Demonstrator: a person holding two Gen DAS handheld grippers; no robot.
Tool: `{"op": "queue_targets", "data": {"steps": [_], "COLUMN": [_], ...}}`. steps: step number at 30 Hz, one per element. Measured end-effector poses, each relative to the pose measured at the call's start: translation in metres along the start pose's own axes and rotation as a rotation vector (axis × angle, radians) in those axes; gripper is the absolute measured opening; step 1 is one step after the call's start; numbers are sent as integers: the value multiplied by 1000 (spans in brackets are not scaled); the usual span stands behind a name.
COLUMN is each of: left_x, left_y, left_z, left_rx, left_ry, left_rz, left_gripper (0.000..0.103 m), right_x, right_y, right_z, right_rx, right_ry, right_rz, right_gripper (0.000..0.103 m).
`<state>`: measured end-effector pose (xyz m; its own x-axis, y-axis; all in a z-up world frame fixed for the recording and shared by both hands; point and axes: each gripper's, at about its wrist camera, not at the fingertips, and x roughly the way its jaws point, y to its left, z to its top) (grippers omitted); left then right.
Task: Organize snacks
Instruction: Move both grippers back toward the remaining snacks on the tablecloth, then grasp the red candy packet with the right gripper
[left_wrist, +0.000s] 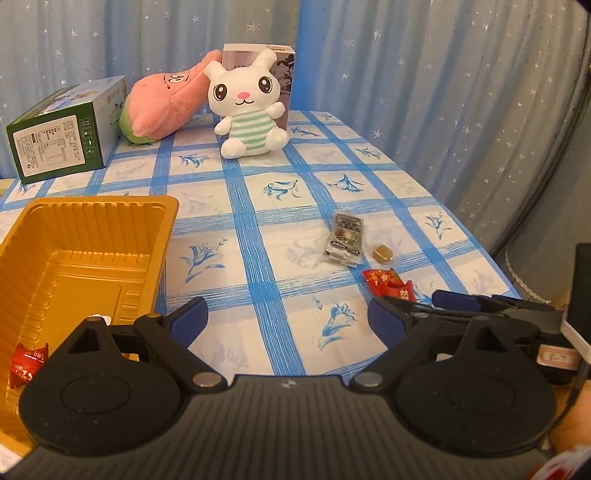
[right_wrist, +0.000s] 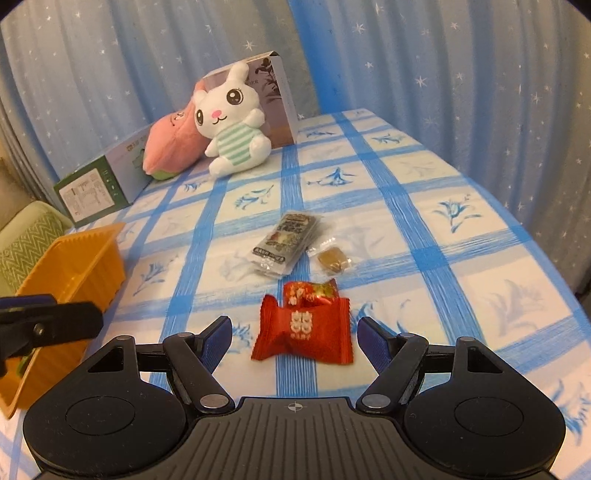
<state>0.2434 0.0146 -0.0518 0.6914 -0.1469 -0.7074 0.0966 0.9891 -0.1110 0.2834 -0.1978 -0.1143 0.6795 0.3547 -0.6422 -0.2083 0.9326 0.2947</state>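
right wrist view: blue-checked tablecloth (right_wrist: 424, 254), starry blue curtain (right_wrist: 461, 66) behind

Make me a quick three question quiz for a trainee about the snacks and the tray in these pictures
1. True or false: the yellow tray already holds a red candy.
2. Which snack lies between the open fingers of the right hand-held gripper? A) big red packet B) grey sachet C) small clear-wrapped candy
3. Fill in: the left hand-held gripper holds ____.

Key: 1 true; 2 A; 3 nothing.
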Motion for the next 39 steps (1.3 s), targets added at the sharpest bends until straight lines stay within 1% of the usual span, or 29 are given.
{"op": "queue_targets", "data": {"steps": [3,7,9,10,12,13,14,16,18,23,29,33,35,39], "left_x": [5,9,11,11,12,12,12,11,12,15,27,43,55,75], "left_y": [1,3,3,3,3,3,2,1,0,-6,-19,-33,-40,-57], "left_z": [0,-1,-1,-2,-2,-2,-2,-3,-3,-3,0,2,3,6], "left_rx": [-6,-10,-13,-15,-21,-24,-24,-23,-23,-14,18,42,55,143], "left_ry": [4,8,10,9,7,10,11,9,10,13,16,13,19,13], "left_rz": [1,-4,-6,-5,-4,-4,-7,-8,-12,-23,-50,-87,-96,-112], "left_gripper": [92,92,92,92,92,92,92,92,92,91,88,85,82,77], "right_x": [11,24,27,27,27,26,24,19,13,-3,-20,-28,-27,-24], "right_y": [0,5,6,7,7,7,7,9,10,7,-10,-19,-25,-39], "right_z": [2,-1,-4,-5,-6,-7,-7,-7,-8,-4,12,20,22,22], "right_rx": [-6,-34,-49,-58,-67,-68,-74,-90,-104,-125,-122,-202,-222,-174], "right_ry": [-5,21,24,19,19,19,18,17,13,-8,-17,-18,-12,3], "right_rz": [-3,-25,-39,-50,-52,-55,-55,-53,-54,-70,-110,-142,-150,-149], "right_gripper": [75,74,65,57,52,48,41,39,35,21,20,20,20,20]}}
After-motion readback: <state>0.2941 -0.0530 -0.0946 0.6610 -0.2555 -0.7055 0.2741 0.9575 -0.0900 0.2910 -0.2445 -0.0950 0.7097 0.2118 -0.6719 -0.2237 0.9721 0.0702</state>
